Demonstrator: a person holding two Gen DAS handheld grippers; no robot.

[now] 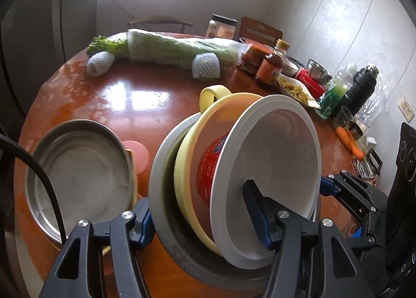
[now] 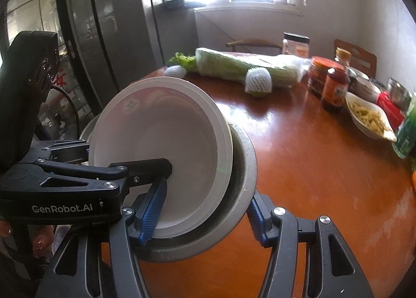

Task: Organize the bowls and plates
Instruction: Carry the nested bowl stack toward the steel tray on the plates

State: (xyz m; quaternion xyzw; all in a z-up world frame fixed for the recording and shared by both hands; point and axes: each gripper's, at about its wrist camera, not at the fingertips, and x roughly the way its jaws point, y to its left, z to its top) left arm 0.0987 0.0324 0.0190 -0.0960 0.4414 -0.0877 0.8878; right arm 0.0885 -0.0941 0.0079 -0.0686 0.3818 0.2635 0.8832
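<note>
Both grippers met low in frame: left gripper (image 1: 202, 222) spread wide around the tilted bowl stack's metal bowl (image 1: 166, 209), yellow bowl (image 1: 187, 168) and white bowl (image 1: 275, 165); right gripper (image 2: 205, 209) likewise wide, straddling the rims

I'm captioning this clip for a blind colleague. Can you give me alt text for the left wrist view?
The left gripper spans a tilted nest of bowls: a white bowl inside a yellow handled bowl inside a grey metal bowl. They sit on a glossy orange table, with an empty metal pan to the left and wrapped greens behind.
</note>
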